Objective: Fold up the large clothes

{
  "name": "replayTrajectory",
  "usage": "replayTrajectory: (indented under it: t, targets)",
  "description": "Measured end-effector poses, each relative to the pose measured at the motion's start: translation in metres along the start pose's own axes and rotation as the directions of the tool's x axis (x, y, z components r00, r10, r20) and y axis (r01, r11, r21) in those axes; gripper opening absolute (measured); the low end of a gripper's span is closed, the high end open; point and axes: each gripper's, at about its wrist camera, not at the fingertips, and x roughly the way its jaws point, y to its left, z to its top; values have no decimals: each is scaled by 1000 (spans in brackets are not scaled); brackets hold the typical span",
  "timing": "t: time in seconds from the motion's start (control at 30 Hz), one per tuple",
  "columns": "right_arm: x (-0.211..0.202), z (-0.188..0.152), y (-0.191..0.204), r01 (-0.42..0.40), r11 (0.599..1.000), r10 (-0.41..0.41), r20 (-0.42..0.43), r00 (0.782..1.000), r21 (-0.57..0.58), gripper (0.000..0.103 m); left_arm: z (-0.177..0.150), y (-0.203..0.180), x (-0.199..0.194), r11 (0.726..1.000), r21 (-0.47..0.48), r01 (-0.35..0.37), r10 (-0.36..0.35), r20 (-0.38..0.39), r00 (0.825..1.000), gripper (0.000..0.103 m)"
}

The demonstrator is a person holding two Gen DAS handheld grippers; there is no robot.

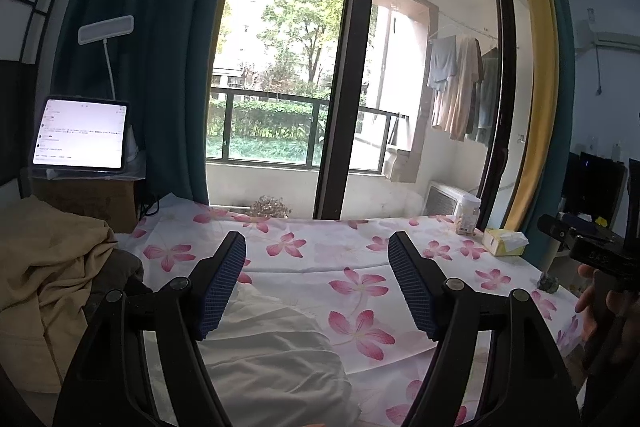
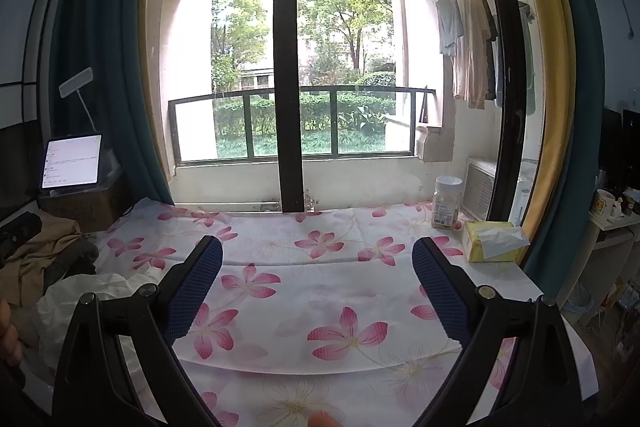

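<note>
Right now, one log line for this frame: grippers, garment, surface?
left gripper: open, empty | right gripper: open, empty | white garment: crumpled, ungrasped, on floral sheet | tan clothes: piled left

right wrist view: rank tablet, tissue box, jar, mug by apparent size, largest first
1. Tissue box
2. Tablet, close to the box in apparent area, so the top two are unsure
3. Jar
4. Mug

Fisheye distortion and differing distances mean this says little about true sizes.
</note>
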Motion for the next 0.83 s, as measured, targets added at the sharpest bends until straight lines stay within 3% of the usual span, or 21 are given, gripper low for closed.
replayTrajectory:
  t: [0.83]
  targets:
    - [4,-1,-2,-1,1000,1,-13,1000,1,95,0,-5,3,1000,11,9,-9,-10,1000,77]
